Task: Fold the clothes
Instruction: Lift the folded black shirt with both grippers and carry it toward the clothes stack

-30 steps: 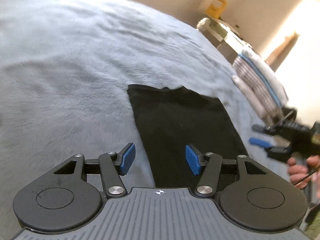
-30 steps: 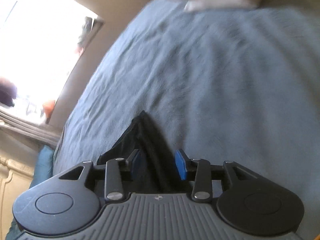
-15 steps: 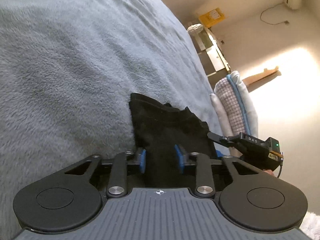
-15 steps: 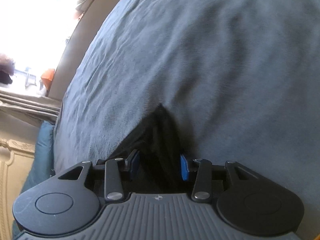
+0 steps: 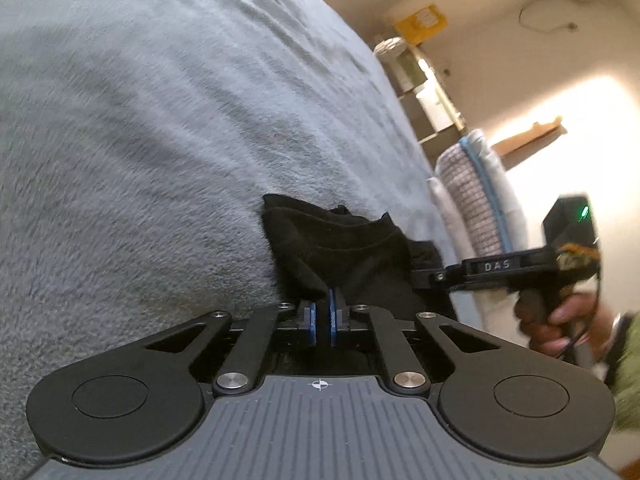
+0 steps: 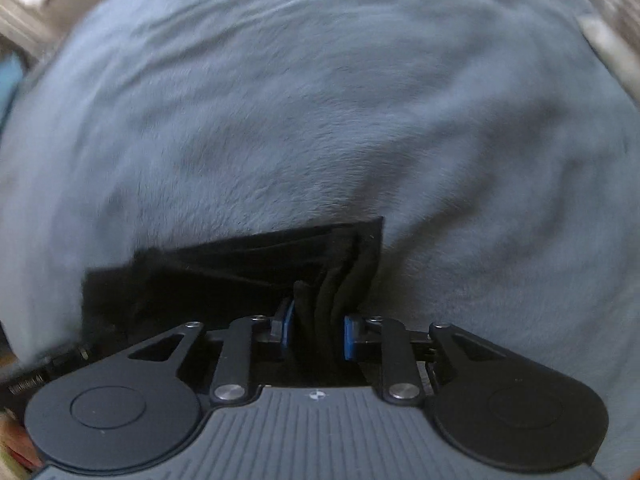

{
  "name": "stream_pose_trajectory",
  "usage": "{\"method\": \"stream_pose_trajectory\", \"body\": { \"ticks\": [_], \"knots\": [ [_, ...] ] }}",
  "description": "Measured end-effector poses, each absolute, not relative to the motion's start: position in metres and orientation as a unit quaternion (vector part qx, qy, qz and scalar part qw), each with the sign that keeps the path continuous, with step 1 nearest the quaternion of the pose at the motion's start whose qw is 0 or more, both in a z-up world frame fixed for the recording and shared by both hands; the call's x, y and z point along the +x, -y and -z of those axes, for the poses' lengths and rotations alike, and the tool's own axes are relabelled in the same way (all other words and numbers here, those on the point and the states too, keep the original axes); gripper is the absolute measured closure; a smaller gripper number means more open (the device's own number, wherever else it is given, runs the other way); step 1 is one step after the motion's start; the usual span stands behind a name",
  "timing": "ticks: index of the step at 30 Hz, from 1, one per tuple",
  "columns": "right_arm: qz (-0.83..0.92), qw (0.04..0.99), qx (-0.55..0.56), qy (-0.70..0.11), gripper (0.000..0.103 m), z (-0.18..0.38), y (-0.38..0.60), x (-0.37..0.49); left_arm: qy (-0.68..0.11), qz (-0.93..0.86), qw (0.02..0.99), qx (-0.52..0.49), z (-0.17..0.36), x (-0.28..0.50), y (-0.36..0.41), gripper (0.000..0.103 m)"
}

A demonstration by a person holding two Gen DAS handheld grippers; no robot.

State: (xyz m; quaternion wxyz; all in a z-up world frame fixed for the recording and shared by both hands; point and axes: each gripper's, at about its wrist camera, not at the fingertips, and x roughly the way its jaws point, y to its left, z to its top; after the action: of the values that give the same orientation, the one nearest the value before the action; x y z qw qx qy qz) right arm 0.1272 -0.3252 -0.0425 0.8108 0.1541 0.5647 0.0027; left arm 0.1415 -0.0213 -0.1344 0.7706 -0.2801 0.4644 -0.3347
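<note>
Garment (image 5: 344,248): one black piece, bunched in layered folds, lies on the bed (image 5: 160,140) near its right edge, where the grey-blue fleece cover drops toward the floor. One bed, one black garment, two grippers and one stack (image 5: 476,192) of folded light cloth show; the stack stands at the same right edge, beyond the garment, but how many pieces it holds I cannot count.

Both grippers have the garment by its near edge. The left gripper (image 5: 322,322) has its blue pads pinched almost together on a thin hem at the left near corner. The right gripper (image 6: 316,334) has its pads further apart, clamped round a thick, pleated wad of several layers at the right near corner; seen from the left wrist it reaches in from the side, held in a hand (image 5: 560,324).

My judgement is that a fold is in hand, with both near corners taken up. The next move probably calls for lifting both corners level and together, carrying them over the far edge, and keeping the thick wad from slipping.
</note>
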Motion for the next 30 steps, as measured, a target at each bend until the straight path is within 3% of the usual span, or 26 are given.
{"method": "stream_pose_trajectory", "body": {
  "ticks": [3,6,10,15,22,30],
  "knots": [
    [-0.008,0.814,0.095,-0.573,0.091,0.034,0.309,0.129,-0.449,0.331,0.792,-0.249,0.122,0.135,0.027,0.101],
    [-0.014,0.825,0.054,-0.562,0.092,0.020,0.303,0.125,-0.423,0.329,0.811,-0.234,0.108,0.125,0.028,0.101],
    [-0.031,0.877,0.087,-0.472,0.093,-0.019,0.341,0.093,-0.390,0.329,0.827,-0.237,0.076,0.110,0.027,0.101],
    [-0.052,0.927,0.127,-0.350,0.093,-0.068,0.388,0.052,-0.325,0.351,0.858,-0.187,-0.004,0.099,0.065,0.101],
    [-0.080,0.968,0.168,-0.170,0.093,-0.140,0.460,-0.004,-0.216,0.370,0.897,-0.108,-0.132,0.090,0.171,0.101],
    [-0.080,0.990,0.116,-0.004,0.093,-0.240,0.611,-0.036,-0.134,0.416,0.885,-0.162,-0.191,0.095,0.315,0.101]
  ]
}}
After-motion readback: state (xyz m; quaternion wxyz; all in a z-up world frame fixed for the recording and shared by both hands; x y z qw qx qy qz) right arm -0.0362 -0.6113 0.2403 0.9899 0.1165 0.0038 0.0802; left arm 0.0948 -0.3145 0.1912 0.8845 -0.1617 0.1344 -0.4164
